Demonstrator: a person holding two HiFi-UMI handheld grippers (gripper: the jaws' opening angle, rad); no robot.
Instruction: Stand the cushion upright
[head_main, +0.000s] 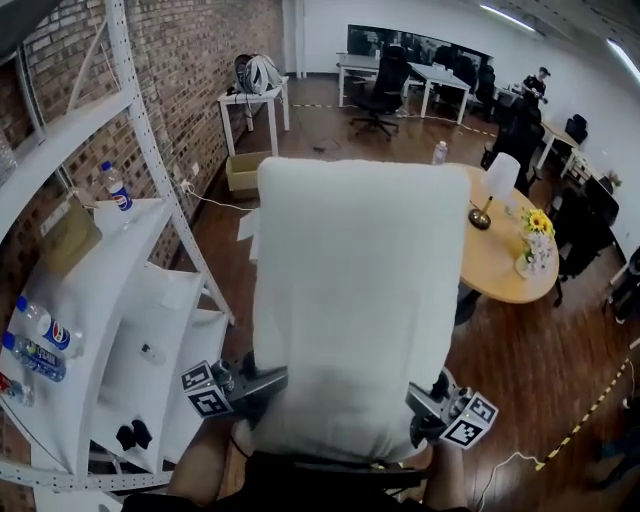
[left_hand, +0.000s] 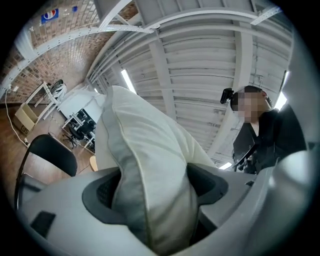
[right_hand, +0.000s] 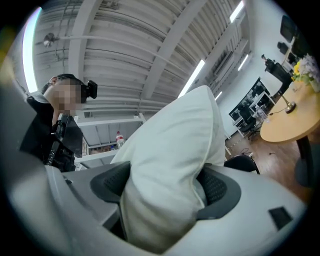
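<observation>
A large white cushion (head_main: 355, 300) fills the middle of the head view, held up flat in the air in front of me. My left gripper (head_main: 262, 385) is shut on its lower left corner and my right gripper (head_main: 425, 400) on its lower right corner. In the left gripper view the cushion (left_hand: 145, 165) bulges out between the dark pads (left_hand: 102, 190), squeezed at the left gripper (left_hand: 155, 192). The right gripper view shows the same: the cushion (right_hand: 170, 160) is pinched in the right gripper (right_hand: 162, 192). The cushion hides whatever lies beneath it.
A white metal shelving rack (head_main: 130, 290) with water bottles (head_main: 117, 188) stands at the left against a brick wall. A round wooden table (head_main: 500, 255) with a lamp and yellow flowers (head_main: 538, 222) is at the right. Desks and office chairs (head_main: 385, 85) stand further back.
</observation>
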